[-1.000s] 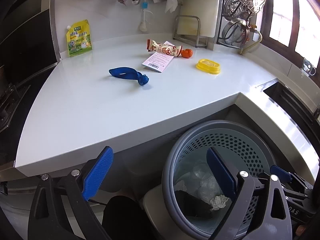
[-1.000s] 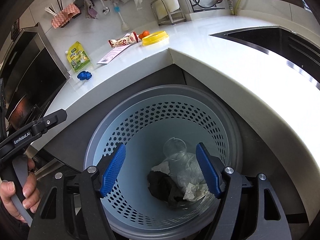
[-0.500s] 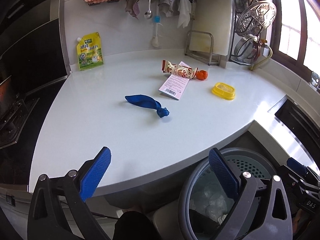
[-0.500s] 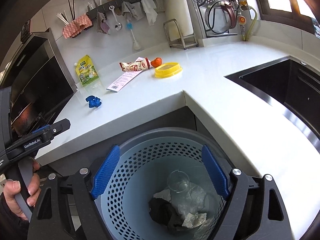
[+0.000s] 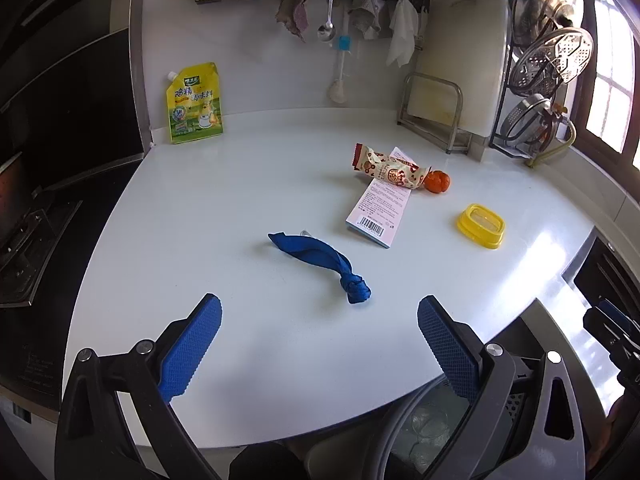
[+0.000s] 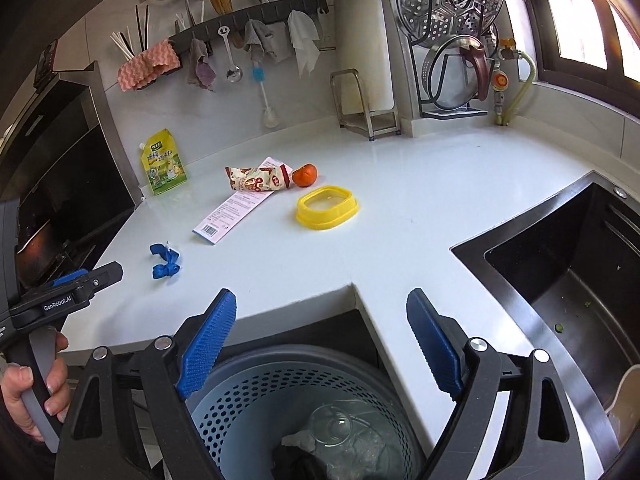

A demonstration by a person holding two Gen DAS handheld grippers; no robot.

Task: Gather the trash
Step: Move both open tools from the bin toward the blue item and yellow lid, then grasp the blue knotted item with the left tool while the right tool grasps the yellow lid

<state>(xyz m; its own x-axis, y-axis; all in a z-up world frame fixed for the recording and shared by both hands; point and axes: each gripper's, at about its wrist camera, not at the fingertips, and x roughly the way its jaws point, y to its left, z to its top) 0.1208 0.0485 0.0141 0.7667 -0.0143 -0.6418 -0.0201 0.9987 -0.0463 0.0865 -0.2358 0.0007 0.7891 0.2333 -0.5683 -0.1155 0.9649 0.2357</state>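
A knotted blue plastic scrap [image 5: 320, 262] lies on the white counter [image 5: 224, 216], just ahead of my open, empty left gripper [image 5: 319, 334]; it also shows in the right wrist view [image 6: 165, 261]. Farther back lie a snack wrapper [image 5: 387, 168], a flat paper box [image 5: 379, 212], a small orange fruit [image 5: 437, 181] and a yellow lid [image 5: 481, 226]. My right gripper [image 6: 321, 330] is open and empty above the perforated grey-blue trash bin [image 6: 256, 400], which holds a clear cup and crumpled trash.
A yellow-green refill pouch [image 5: 195, 104] leans on the back wall. A metal rack [image 5: 434, 114] and pot lids [image 5: 554, 52] stand at the back right. A black sink [image 6: 568, 276] lies on the right, a stove [image 5: 24, 240] on the left.
Both grippers have risen from over the bin to counter height. The left one has moved forward over the counter toward the blue scrap. Both stayed open.
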